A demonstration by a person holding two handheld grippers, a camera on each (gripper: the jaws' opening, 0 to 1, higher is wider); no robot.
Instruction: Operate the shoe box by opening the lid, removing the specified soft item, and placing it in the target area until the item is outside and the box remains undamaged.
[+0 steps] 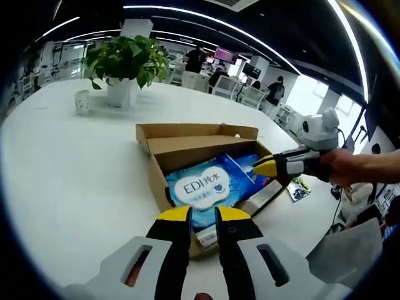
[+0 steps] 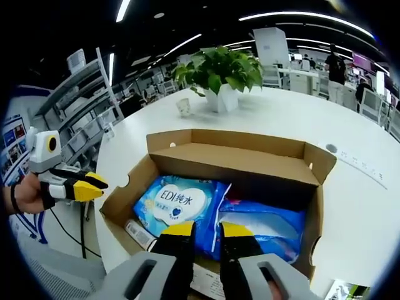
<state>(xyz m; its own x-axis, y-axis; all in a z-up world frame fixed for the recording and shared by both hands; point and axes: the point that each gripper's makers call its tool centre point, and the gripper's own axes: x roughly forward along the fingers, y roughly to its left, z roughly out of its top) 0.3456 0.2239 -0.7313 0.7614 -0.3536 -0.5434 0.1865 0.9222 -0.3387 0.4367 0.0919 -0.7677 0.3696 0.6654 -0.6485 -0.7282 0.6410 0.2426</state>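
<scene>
At my twelve o'clock: matt brown cardboard shoe box [image 2: 237,162], glossy, probably plastic wipes pack [image 2: 178,203], smooth white table [image 1: 69,169].

Two hand-held grippers — grey and black

Left hand-held gripper [image 1: 203,215] and right hand-held gripper [image 2: 207,230] — grey bodies, black jaws, yellow tips; dark wristband [image 2: 14,199] on one hand.

White round table [image 1: 69,181] [image 2: 369,206], glossy, carrying all. Open cardboard box [image 1: 187,147] [image 2: 237,159] at near edge, flaps up. Potted plant [image 1: 125,65] [image 2: 220,75] in white pot far behind box, well apart. Small white cup [image 1: 82,100] [image 2: 182,106] just left of plant. Small printed card [image 1: 299,189] flat on table right of box in left gripper view. Round dark mark [image 2: 331,149] on tabletop right of box in right gripper view; cannot tell what. White sheet [image 1: 347,250] at near right, unclear whether on table.
</scene>
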